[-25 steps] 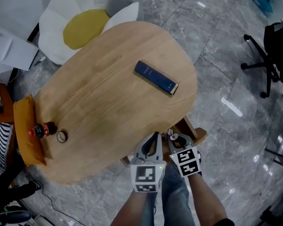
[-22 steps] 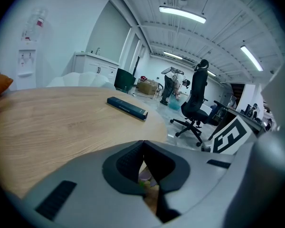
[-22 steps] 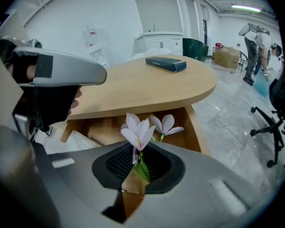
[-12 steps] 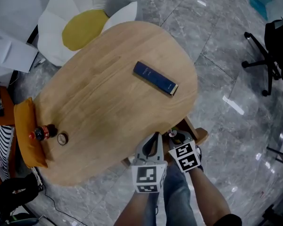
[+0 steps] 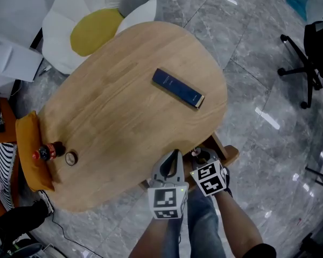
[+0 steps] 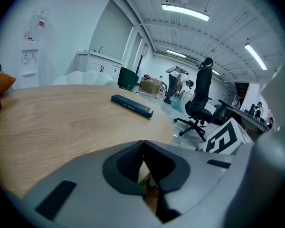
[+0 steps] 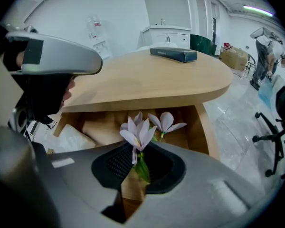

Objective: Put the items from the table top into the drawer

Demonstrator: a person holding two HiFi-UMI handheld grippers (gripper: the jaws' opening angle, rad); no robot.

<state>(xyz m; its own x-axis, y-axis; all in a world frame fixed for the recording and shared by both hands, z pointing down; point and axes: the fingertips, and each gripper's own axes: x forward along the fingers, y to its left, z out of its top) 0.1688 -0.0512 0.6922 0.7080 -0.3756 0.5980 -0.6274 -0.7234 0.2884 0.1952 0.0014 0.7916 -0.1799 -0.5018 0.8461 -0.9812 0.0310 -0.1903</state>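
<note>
While I hold both grippers at the near edge of the one oval table (image 5: 118, 112), three items lie on its top: one dark blue box (image 5: 177, 87) near the far right, and, at the left rim, one small red-capped bottle (image 5: 47, 150) with one small ring-shaped object (image 5: 70, 157) just beside it. My right gripper (image 7: 137, 161) is clamped on the green stem of one flower sprig (image 7: 142, 129), on which two pale lilac blooms can be made out, held over the single open drawer (image 7: 201, 127). The tabletop overhangs the drawer's back, and one pale packet (image 7: 73, 137) lies inside. My left gripper (image 6: 143, 141) is empty, its jaw tips pressed together, close beside the right. Around the table stand one orange cushion (image 5: 29, 155), one daisy-shaped seat (image 5: 91, 26) and one office chair (image 5: 307, 63).
</note>
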